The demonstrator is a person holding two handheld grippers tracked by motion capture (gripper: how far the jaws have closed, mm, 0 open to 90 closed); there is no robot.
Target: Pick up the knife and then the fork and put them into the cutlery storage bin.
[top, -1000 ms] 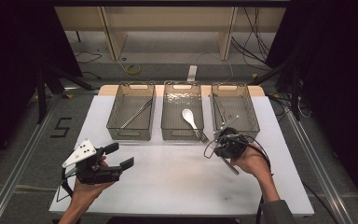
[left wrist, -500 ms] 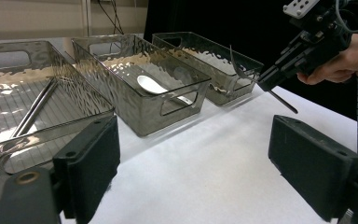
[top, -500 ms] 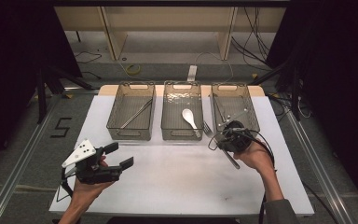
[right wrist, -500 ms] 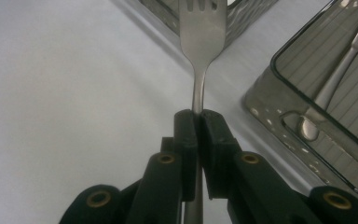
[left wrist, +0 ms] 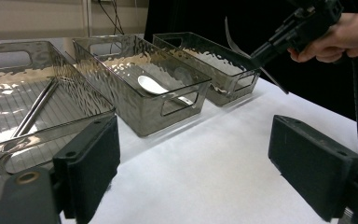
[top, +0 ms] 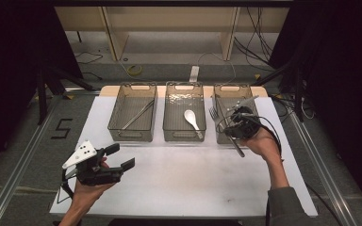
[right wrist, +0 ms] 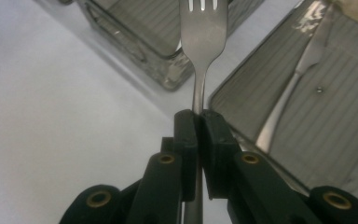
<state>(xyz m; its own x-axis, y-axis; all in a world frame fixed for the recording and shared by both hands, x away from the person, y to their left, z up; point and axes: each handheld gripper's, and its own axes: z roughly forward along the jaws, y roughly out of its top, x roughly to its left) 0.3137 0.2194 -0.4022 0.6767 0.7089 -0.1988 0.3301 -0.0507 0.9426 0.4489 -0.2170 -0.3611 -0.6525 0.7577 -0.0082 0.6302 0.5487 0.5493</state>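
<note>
Firmly, my right claw [right wrist: 199, 123] was pinched on the neck of a fork [right wrist: 203, 28], the two black pads pressed together with only the thin metal stem between them. From the right gripper view the prongs pointed away from me, over the gap between the middle bin [right wrist: 140, 32] and the right bin [right wrist: 307, 116], and the handle ran back down between the jaws. In the high view the same claw [top: 239, 123] hung above the near left corner of the right bin [top: 226, 89], with the fork [top: 226, 129] lying slantwise through it: prongs toward the middle bin, handle end poking out over the white tabletop [top: 193, 179] near the bin's front wall. The fork touched nothing but my pads, as far as I could tell.

My left claw [top: 118, 157] was wide open and held nothing. It sat low over the near left part of the tabletop, jaws aimed toward the bins, and in the left gripper view bare white surface showed between its pads [left wrist: 91, 161].

A knife [right wrist: 289, 98] lay on the ribbed floor of the right bin. A white spoon [top: 192, 121] lay in the middle bin [top: 184, 87], and a long metal utensil [top: 137, 115] lay slantwise in the left bin [top: 133, 87].

For writing, I could read only a black "5" [top: 62, 128] marked on the floor beyond the tabletop's left edge. I made out no brand or label on the bins, the cutlery or the claws.
</note>
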